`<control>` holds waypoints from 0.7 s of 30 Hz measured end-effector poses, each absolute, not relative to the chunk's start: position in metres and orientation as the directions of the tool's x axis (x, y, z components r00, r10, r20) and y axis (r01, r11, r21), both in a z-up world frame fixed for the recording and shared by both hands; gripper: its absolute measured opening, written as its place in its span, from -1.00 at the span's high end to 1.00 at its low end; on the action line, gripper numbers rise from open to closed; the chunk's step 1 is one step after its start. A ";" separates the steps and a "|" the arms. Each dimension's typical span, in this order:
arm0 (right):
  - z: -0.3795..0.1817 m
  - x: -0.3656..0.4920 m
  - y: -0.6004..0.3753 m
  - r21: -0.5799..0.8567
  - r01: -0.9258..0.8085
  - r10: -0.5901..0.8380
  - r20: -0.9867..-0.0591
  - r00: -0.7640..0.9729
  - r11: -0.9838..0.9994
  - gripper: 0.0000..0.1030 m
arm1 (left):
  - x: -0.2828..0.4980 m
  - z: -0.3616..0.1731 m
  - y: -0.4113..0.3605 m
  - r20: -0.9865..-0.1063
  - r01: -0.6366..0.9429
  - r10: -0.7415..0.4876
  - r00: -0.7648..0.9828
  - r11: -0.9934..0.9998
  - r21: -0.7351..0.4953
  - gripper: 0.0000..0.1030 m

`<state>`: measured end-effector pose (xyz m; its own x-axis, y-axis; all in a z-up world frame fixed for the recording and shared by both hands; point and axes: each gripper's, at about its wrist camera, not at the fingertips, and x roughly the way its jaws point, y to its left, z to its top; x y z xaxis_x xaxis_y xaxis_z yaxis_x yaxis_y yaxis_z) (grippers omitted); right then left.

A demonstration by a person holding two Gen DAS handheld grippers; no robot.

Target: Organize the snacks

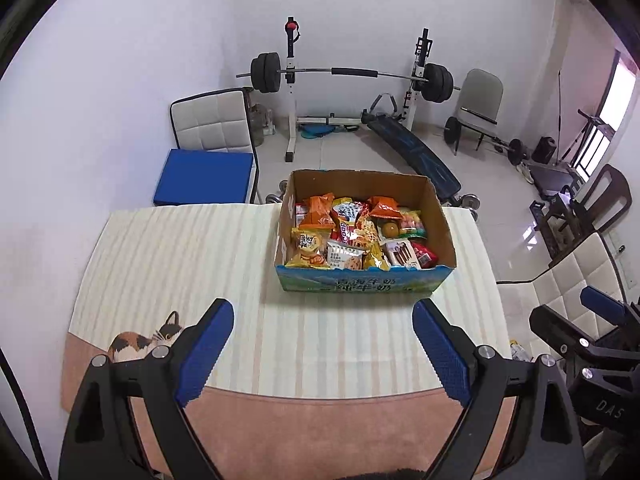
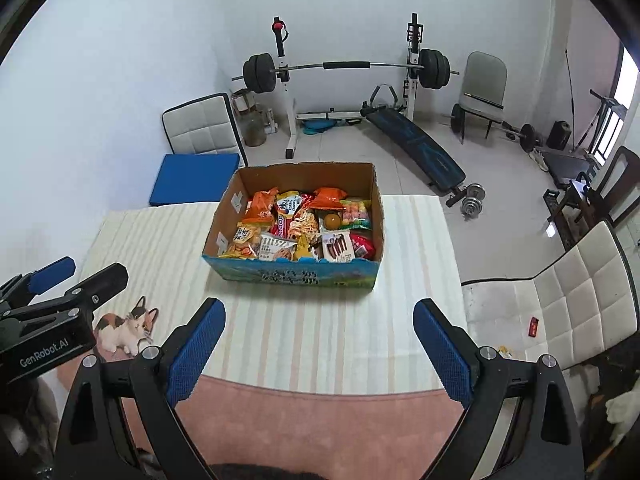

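Cardboard box (image 1: 366,232) filled with assorted snack packets (image 1: 352,236), standing on striped tablecloth (image 1: 180,264) toward the table's far edge. Left gripper (image 1: 323,344) and right gripper (image 2: 319,342): both held above the near side of the table, blue-padded jaws spread wide, nothing between them. Cat print (image 2: 126,328) at the cloth's near left corner.

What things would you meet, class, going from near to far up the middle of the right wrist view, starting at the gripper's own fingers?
Right gripper, its jaws wide apart → striped tablecloth → cardboard box full of snack packets → tiled floor → barbell on its rack → white wall.
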<state>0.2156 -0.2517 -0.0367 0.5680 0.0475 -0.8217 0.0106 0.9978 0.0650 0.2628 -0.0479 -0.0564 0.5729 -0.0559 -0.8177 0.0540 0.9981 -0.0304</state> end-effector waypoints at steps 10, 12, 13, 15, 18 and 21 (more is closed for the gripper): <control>-0.024 0.200 -0.252 0.038 0.028 0.013 -0.799 0.602 0.999 -0.96 | 0.253 -0.045 -0.046 -0.787 0.044 -0.053 0.615 0.998 -0.033 -0.78; -0.025 0.205 -0.252 0.016 0.041 -0.013 -0.787 0.617 0.999 -0.96 | 0.252 -0.046 -0.046 -0.780 0.043 -0.050 0.623 0.999 -0.030 -0.98; -0.026 0.208 -0.252 0.009 0.049 -0.023 -0.782 0.623 0.999 -0.96 | 0.255 -0.048 -0.046 -0.776 0.041 -0.047 0.629 0.999 -0.027 -1.00; -0.028 0.214 -0.253 0.011 0.057 -0.028 -0.776 0.630 0.998 -0.96 | 0.257 -0.050 -0.045 -0.772 0.038 -0.046 0.635 0.999 -0.028 -1.00; -0.033 0.225 -0.253 0.006 0.068 -0.039 -0.772 0.635 0.998 -0.97 | 0.264 -0.055 -0.046 -0.762 0.033 -0.034 0.646 0.999 -0.016 -1.00; -0.035 0.236 -0.253 -0.003 0.077 -0.052 -0.764 0.644 0.997 -0.97 | 0.272 -0.059 -0.047 -0.760 0.031 -0.029 0.649 0.999 -0.011 -1.00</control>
